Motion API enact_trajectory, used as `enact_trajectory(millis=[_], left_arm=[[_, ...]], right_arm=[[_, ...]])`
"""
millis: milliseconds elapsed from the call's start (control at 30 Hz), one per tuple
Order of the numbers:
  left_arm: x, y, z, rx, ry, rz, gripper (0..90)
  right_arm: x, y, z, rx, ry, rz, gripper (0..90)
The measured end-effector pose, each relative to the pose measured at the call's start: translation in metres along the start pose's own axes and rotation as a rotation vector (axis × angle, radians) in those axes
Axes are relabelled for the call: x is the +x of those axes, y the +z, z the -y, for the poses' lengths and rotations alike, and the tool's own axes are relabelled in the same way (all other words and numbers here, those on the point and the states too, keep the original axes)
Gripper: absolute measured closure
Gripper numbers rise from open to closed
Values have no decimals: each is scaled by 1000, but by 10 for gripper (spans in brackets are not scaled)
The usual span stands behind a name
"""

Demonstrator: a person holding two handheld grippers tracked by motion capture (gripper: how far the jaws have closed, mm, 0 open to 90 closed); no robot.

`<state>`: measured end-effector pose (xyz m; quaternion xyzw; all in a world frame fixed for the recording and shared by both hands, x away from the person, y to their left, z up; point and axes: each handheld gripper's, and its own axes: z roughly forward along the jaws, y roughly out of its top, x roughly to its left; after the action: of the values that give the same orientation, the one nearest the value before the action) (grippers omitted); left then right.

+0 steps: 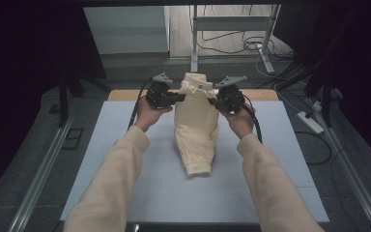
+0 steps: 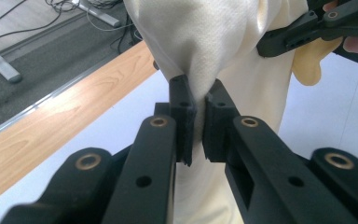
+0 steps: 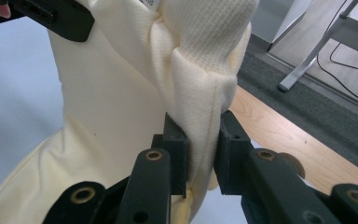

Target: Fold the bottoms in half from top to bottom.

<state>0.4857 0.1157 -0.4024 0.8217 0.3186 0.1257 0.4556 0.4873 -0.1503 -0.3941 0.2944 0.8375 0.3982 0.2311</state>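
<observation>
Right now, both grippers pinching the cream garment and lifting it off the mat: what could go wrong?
1. The left gripper pinches only a narrow bunched fold of the cream garment; a tug could slip it free.
2. The right gripper clamps a thick seam roll, which may creep out unevenly.
3. The garment's lower end still rests on the grey mat, so it could drag and bunch if pulled sideways.
</observation>
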Motion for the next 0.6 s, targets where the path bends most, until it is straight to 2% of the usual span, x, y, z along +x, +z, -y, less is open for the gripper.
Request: enact_trajectory(millis=[400,600], left_arm=[[-7,12,18,20,6,22,833],[-10,12,28,18,1,36,832]], right_arm=[[1,7,24,19,30,-32,760],[4,9,31,29,21,-38,757]])
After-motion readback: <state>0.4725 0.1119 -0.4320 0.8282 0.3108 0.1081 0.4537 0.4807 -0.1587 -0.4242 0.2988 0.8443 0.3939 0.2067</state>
